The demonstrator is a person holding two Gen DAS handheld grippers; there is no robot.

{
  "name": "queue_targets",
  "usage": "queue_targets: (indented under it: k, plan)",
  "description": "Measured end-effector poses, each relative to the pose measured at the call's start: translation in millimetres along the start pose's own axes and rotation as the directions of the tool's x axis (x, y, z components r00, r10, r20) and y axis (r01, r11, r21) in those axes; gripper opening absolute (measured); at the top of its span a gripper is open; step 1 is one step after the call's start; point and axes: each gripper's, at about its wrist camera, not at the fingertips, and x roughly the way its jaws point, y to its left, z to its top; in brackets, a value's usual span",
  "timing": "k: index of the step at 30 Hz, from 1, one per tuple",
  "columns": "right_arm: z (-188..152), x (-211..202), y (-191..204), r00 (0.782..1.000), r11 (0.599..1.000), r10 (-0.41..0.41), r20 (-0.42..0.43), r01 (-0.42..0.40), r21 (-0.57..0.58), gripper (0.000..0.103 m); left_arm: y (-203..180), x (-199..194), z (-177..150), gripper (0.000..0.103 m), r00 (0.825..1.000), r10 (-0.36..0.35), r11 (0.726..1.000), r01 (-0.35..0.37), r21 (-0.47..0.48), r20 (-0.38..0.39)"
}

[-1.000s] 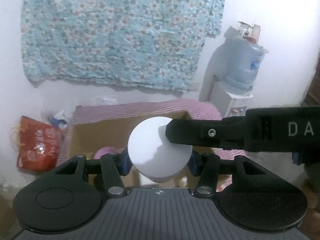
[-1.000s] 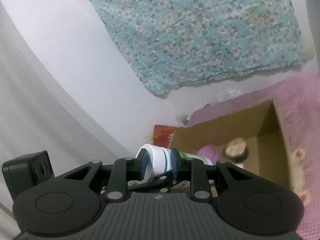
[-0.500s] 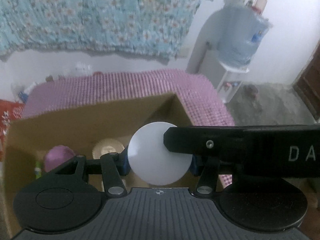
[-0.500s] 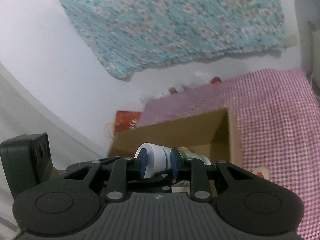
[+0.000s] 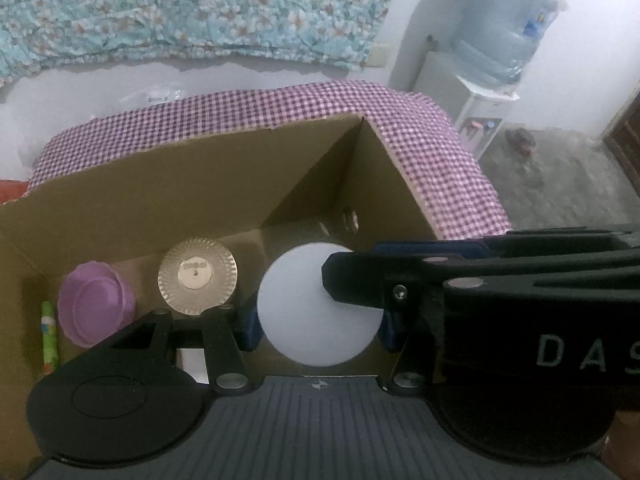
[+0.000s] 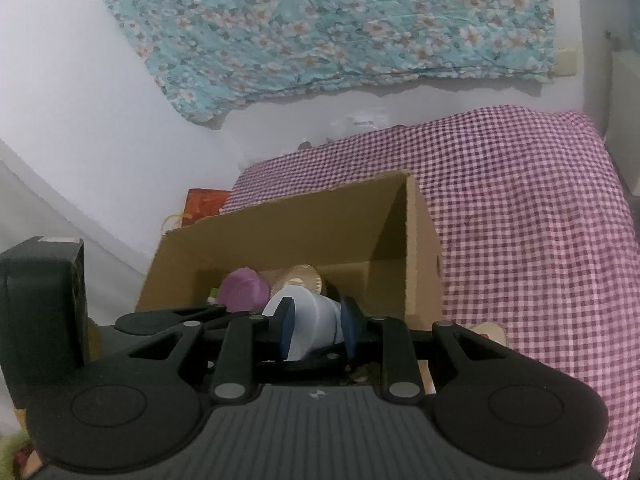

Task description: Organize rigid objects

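Note:
Both grippers are shut on one white-lidded jar (image 5: 316,312), held over an open cardboard box (image 5: 168,184). My left gripper (image 5: 318,320) clamps it from both sides, lid facing the camera. My right gripper (image 6: 314,330) grips the jar's white body (image 6: 310,328) and reaches in from the right in the left wrist view. In the box stand a purple-lidded jar (image 5: 94,308), a gold ribbed-lidded jar (image 5: 197,276) and a green tube (image 5: 49,336). The box also shows in the right wrist view (image 6: 304,220), with the purple lid (image 6: 245,290) and gold lid (image 6: 301,278).
The box sits on a purple checked cloth (image 6: 520,208) (image 5: 420,136). A floral cloth (image 5: 180,8) hangs on the wall behind. A water dispenser (image 5: 492,48) stands at the right, a red bag (image 6: 202,206) left of the table.
Both grippers with the jar have moved forward and down over the box. The view now looks into the box and the jars inside show fully.

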Motion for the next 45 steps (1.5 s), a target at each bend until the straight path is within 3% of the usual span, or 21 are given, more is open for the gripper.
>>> queue_targets:
  k: [6,10,16,22,25,28,35,41,45]
  plan:
    - [-3,-2,-4,1.0,1.0,-0.002,0.003,0.002,0.025,0.029,-6,-4,1,0.058,1.0,0.016,1.0,-0.017,0.022,0.02]
    - [-4,-11,-7,0.999,0.998,0.031,0.041,-0.033,0.051,0.029,-9,-14,-1,0.073,0.998,0.034,0.999,-0.036,0.031,0.049]
    - [-6,-30,-9,0.992,0.991,0.076,0.102,-0.087,0.101,0.028,-14,-39,-2,0.085,0.991,0.072,0.996,-0.078,0.053,0.112]
    - [-13,-67,0,0.972,0.98,0.128,0.198,-0.154,0.123,0.029,-20,-82,-11,0.097,0.976,0.098,0.992,-0.111,0.058,0.195]
    - [-22,-90,6,0.959,0.975,0.145,0.245,-0.18,0.129,0.038,-18,-109,-20,0.103,0.967,0.075,0.994,-0.091,0.057,0.242]
    - [-36,-110,16,0.948,0.973,0.147,0.282,-0.19,0.13,0.041,-14,-132,-34,0.103,0.957,0.071,0.995,-0.088,0.047,0.28]
    - [-84,-137,37,0.926,0.95,0.179,0.332,-0.25,0.188,0.048,-8,-164,-67,0.103,0.927,0.221,0.973,-0.229,-0.009,0.303]
    - [-121,-143,54,0.951,0.968,0.067,0.303,-0.136,0.21,0.054,-16,-173,-94,0.103,0.888,0.321,0.941,-0.339,-0.002,0.33]
    - [-136,-149,57,0.95,0.976,-0.034,0.31,-0.035,0.216,0.067,-17,-167,-107,0.103,0.902,0.332,0.938,-0.346,-0.001,0.277]
